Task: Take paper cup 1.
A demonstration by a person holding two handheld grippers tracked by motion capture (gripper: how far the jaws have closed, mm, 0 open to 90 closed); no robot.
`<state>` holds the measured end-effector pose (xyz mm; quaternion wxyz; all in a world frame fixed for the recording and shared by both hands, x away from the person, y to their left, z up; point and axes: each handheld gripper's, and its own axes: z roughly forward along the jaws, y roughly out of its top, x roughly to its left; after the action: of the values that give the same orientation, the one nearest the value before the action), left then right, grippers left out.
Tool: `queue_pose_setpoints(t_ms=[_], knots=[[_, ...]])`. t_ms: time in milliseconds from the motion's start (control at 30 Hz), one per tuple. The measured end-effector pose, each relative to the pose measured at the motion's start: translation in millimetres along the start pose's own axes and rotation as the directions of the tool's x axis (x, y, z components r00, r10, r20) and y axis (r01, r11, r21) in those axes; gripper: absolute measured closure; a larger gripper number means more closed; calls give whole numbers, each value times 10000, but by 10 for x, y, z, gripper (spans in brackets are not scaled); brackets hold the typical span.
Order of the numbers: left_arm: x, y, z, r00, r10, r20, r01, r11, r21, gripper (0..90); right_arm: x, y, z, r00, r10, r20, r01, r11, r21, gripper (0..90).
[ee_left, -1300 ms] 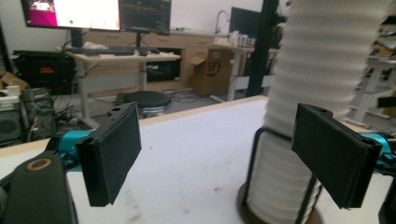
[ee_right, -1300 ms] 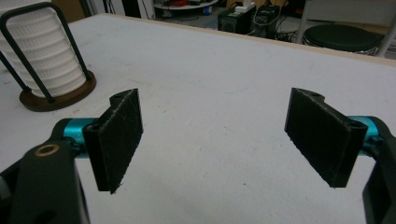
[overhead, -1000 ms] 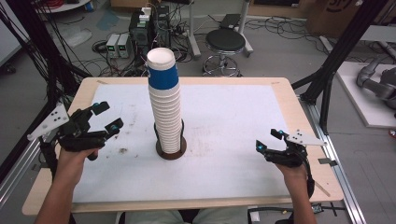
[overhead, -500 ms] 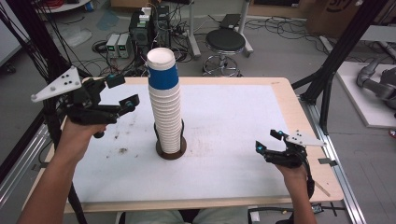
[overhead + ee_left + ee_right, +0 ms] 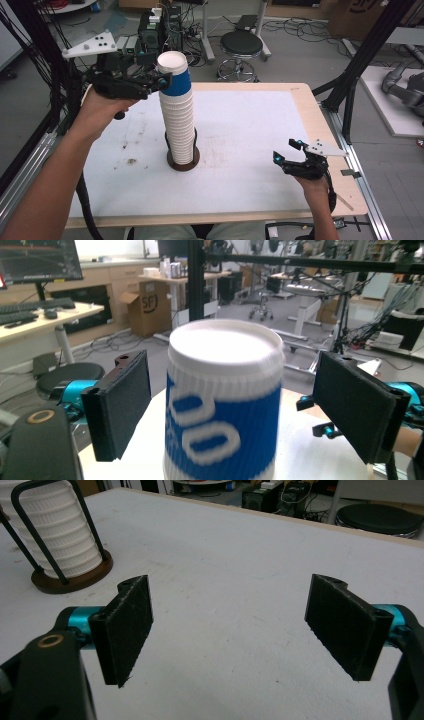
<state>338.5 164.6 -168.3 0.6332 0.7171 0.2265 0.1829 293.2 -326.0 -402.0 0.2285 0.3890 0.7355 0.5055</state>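
On holder [image 5: 182, 161]: cup stack [image 5: 179, 125]; left gripper [image 5: 161, 80] jaws apart, flanking top cup [image 5: 223, 405]; right gripper [image 5: 286, 152] jaws apart, empty.

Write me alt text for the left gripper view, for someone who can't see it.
A blue-and-white paper cup, upside down on top of a stack, stands between the left tool's two open black pads, with a gap on each side. Behind it is a cluttered lab with desks, a cardboard box and black frame posts.
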Motion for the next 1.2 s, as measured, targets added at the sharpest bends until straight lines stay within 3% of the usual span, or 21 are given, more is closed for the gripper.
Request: queue_pose_setpoints(t_ms=[300, 567, 933, 1200], knots=[[7, 51, 146, 9999, 147, -17, -146, 9992, 360, 283, -16, -5, -26, 10000, 2, 24, -2, 10000, -56, 198], [-1, 74, 142, 10000, 15, -90, -11, 9993, 361, 298, -5, -3, -9, 10000, -3, -39, 3, 10000, -18, 198], [-20, 353, -7, 9998, -199, -3, 199, 9975, -678, 304, 2, -3, 1, 10000, -29, -79, 30, 10000, 29, 198], [-28, 598, -209, 9995, -273, 133, 292, 9852, -1689, 305, 3, -1, -5, 10000, 2, -84, -2, 10000, 9, 198]])
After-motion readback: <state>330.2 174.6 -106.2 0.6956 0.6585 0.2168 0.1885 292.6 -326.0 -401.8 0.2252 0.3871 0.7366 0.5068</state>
